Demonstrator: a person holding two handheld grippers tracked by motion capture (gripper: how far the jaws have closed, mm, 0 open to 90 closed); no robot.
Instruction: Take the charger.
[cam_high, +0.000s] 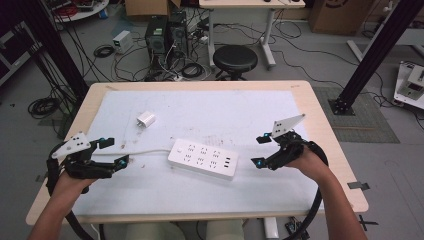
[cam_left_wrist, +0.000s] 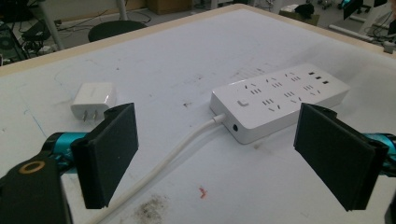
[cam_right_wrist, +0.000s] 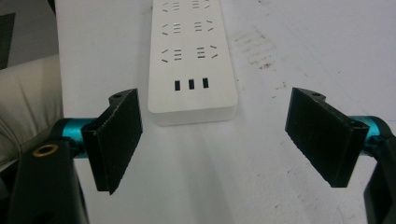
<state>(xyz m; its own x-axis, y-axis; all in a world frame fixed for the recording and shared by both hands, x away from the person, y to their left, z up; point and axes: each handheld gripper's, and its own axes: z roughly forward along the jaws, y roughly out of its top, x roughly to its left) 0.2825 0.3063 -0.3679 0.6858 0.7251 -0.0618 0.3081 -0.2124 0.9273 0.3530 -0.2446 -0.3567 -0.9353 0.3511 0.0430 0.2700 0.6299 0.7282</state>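
**Two open tools, one power strip between them**

Both tools are spread wide with nothing in either one. The left tool (cam_high: 114, 152) sits low near the left edge of the table (cam_high: 320, 125), aimed toward the middle, and the right tool (cam_high: 260, 150) is over on the right side pointing back the other way. So they're basically facing each other across the white mat (cam_high: 240, 107).

The white power strip (cam_high: 202, 159) lies flat on the mat roughly between them, a bit angled, closer to the right tool than the left but touching neither. From the right gripper view you're looking straight at its end with the three USB slots, just ahead of the open jaws. In the left gripper view you see the other end, where the white cord (cam_left_wrist: 182, 148) comes out and runs along the mat toward the left tool, passing between its jaws on the table surface.

A small white charger plug (cam_high: 146, 119) lies by itself further back on the mat, well apart from the strip, prongs facing the left tool.
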